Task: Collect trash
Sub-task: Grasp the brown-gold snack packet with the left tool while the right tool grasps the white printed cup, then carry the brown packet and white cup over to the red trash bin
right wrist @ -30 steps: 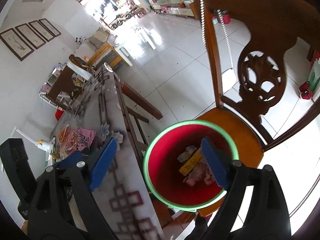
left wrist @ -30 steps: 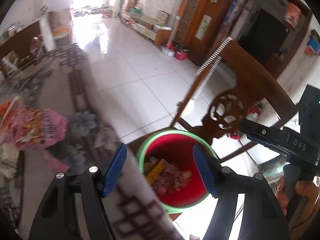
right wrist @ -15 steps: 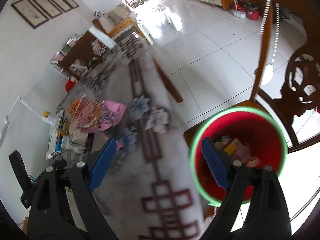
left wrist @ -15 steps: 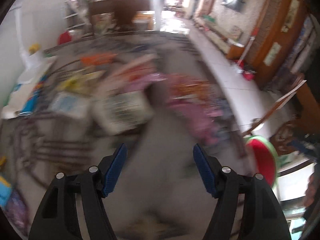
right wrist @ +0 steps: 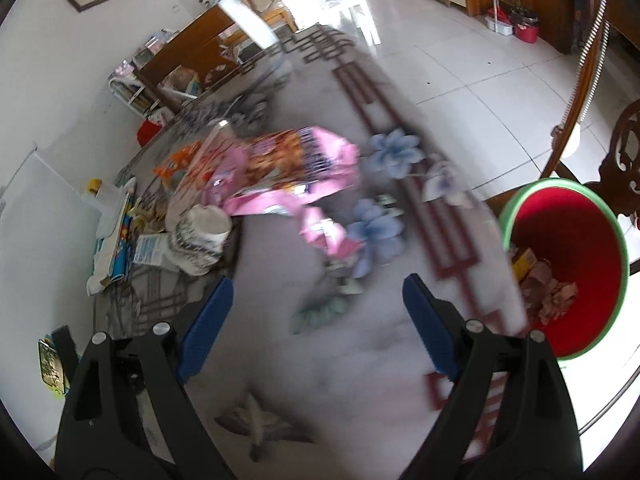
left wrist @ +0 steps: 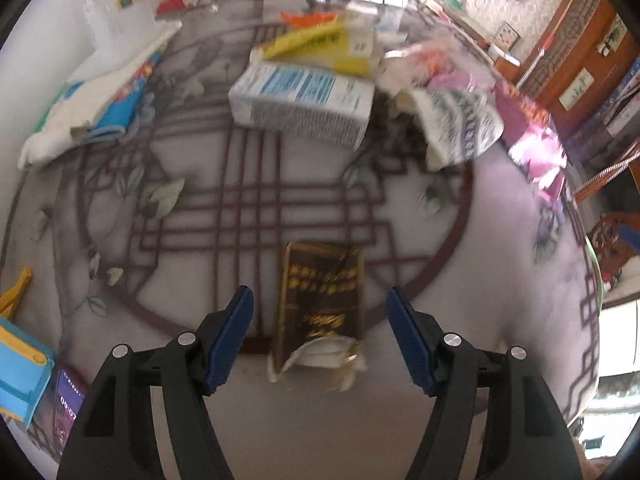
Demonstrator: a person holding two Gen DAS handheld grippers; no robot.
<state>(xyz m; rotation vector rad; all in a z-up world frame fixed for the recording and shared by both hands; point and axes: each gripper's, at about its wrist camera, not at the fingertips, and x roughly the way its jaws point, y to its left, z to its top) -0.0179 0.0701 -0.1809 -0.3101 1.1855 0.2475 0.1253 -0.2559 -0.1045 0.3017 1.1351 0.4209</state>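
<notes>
My left gripper (left wrist: 320,336) is open and empty, just above a torn dark brown wrapper with gold print (left wrist: 322,308) that lies flat on the patterned table (left wrist: 280,184). My right gripper (right wrist: 316,332) is open and empty over the table, short of a pink snack bag (right wrist: 280,176). A red bin with a green rim (right wrist: 568,264) stands to the right off the table edge, with scraps inside. A white and blue carton (left wrist: 300,100), a crumpled patterned wrapper (left wrist: 460,124) and a yellow wrapper (left wrist: 316,44) lie farther back.
A white cloth with blue print (left wrist: 100,96) lies at the table's left. A blue and yellow item (left wrist: 20,368) sits at the near left edge. A carved wooden chair (right wrist: 624,152) stands behind the bin. A white bottle (left wrist: 100,20) stands at the back left.
My left gripper has swung from over the bin back across the table to the brown wrapper. My right gripper has swung left from over the bin to over the table.
</notes>
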